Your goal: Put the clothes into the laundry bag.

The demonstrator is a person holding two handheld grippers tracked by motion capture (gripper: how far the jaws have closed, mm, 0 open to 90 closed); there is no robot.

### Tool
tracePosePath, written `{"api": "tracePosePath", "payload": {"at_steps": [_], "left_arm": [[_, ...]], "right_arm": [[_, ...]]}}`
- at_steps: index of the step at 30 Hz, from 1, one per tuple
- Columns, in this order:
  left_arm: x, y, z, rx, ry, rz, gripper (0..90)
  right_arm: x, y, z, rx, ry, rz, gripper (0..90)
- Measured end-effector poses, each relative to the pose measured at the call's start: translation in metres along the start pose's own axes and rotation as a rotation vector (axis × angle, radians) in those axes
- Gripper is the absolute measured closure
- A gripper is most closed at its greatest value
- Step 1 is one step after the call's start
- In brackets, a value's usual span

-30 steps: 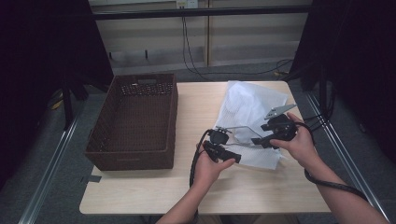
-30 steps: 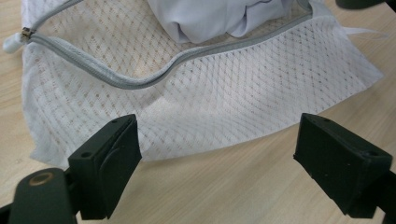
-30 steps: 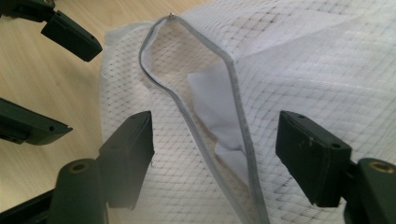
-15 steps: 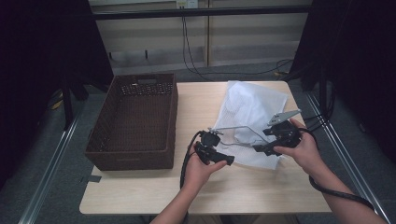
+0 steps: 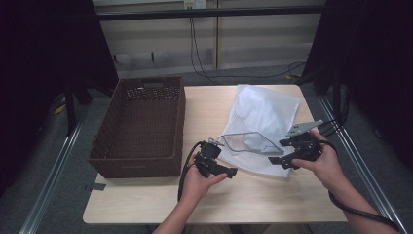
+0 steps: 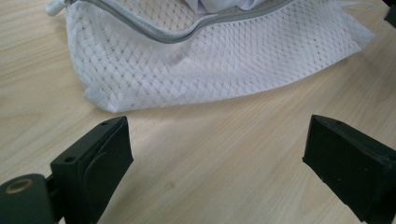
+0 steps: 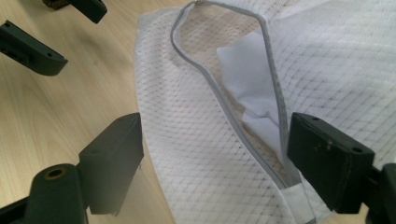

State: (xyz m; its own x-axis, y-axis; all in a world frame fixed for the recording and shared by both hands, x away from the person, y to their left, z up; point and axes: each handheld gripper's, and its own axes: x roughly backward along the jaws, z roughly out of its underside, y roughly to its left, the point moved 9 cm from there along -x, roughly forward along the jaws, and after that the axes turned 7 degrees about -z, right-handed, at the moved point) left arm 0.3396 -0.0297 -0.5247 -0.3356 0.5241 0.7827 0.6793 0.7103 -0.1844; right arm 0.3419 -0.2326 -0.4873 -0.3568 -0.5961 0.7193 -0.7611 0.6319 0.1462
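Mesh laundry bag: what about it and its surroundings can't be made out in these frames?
- White item inside the mesh bag: seen through the open zipper; folds and mesh hide what it is.
- Bag's far end: cut off by the top edge in the left gripper view.
- Basket floor: its near wall hides the front strip in the high view.
- Zipper pull: too small to find.

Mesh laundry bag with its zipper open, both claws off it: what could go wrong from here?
1. The mesh bag lies limp, its grey zipper edge gaping over white cloth. A regrasp by the right claw, whose open jaws straddle that edge, might pinch only one layer.
2. The left claw, open over bare table, could snag the mesh when closing in.
3. Lifting toward the wicker basket may spill the cloth.
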Motion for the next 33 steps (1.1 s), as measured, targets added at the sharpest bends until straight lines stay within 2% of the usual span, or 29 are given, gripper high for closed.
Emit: {"api": "tracePosePath", "payload": {"at_steps": [1,3,4,7,10,13,14,16,18,22,23,24,25,27,28,30,33], "left_arm": [[0.001,0.001,0.001,-0.010,0.002,0.001,7.3],[0.003,0.003,0.003,-0.003,-0.003,-0.003,7.2],[0.004,0.004,0.005,-0.012,0.003,0.002,6.9],[0.007,0.005,0.008,0.003,-0.001,0.007,6.7],[0.010,0.007,0.011,-0.014,-0.005,-0.001,6.8],[0.013,0.007,0.015,-0.010,-0.005,0.011,6.7],[0.014,0.008,0.018,-0.027,0.004,0.004,6.7],[0.015,0.008,0.020,-0.020,0.001,0.014,6.7],[0.016,0.011,0.023,-0.028,0.007,0.004,6.7],[0.018,0.011,0.025,0.000,-0.005,0.013,6.7],[0.019,0.012,0.027,-0.020,0.008,0.018,6.7],[0.019,0.011,0.027,-0.002,-0.002,0.017,6.8],[0.020,0.011,0.028,-0.024,0.005,0.018,6.7],[0.021,0.011,0.029,-0.027,0.005,0.015,6.7],[0.022,0.012,0.030,-0.050,0.013,0.006,6.7],[0.024,0.012,0.030,-0.034,0.009,0.013,6.7],[0.026,0.012,0.031,-0.038,0.007,0.013,6.7]], "right_arm": [[0.000,0.000,0.000,0.000,0.000,0.000,18.2],[0.002,-0.001,0.002,0.005,0.007,0.011,18.0],[0.002,0.000,0.003,-0.002,0.002,-0.001,18.0],[0.004,-0.001,0.005,-0.001,0.002,0.013,17.9],[0.007,0.001,0.006,0.005,-0.011,0.005,17.9],[0.011,0.003,0.008,-0.001,-0.031,-0.009,17.6],[0.012,0.003,0.009,0.000,-0.029,0.003,17.6],[0.014,0.004,0.013,-0.001,-0.025,0.011,17.4],[0.017,0.004,0.017,-0.007,-0.025,0.016,17.4],[0.021,0.002,0.023,-0.019,-0.039,0.030,17.4],[0.021,0.001,0.024,-0.017,-0.040,0.031,17.4],[0.022,0.001,0.026,-0.018,-0.041,0.033,17.2],[0.023,0.001,0.028,-0.015,-0.032,0.036,17.1],[0.025,0.001,0.031,-0.017,-0.037,0.038,16.7],[0.025,0.001,0.032,-0.017,-0.037,0.039,16.5],[0.027,0.002,0.035,-0.011,-0.036,0.046,16.3],[0.027,0.003,0.040,-0.018,-0.033,0.049,16.3]]}}
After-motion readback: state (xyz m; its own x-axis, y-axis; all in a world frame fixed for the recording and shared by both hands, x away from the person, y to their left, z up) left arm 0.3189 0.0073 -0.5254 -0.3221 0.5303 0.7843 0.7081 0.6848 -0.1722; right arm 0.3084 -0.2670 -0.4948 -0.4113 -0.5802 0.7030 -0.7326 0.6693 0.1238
